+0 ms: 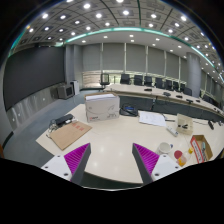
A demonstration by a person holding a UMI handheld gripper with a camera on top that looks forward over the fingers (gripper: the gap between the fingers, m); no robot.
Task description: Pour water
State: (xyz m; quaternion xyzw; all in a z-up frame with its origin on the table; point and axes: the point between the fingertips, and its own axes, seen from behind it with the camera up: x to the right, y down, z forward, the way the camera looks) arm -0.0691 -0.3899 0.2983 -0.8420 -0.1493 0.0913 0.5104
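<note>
From the gripper view, your gripper [111, 165] is held high above a pale table [110, 140], its two fingers spread apart with nothing between them; the pink pads [78, 157] face each other over bare tabletop.

What you need for pouring is hard to pick out from here. Near the table's right edge, beyond the right finger, sits a small white cup-like thing [164, 148], and just beside it a red object [180, 155] and a colourful packet [201, 149]. Further back along that right side stands a pale upright container [183, 124], which may be the vessel holding water; I cannot tell for certain. All of these are well apart from your fingers.

If the pale container is your pourer, treat it as stiff but possibly slippery and, if full, heavier than it looks. Take it around the body, at about mid-height, so it does not swing when tilted. The small cup looks light and easy to knock over, so keep clear of it when you approach.

Elsewhere on the table: a white box [102, 106] towards the far edge, papers [152, 118] near the middle, and a brownish folder [69, 133] at the left edge.
</note>
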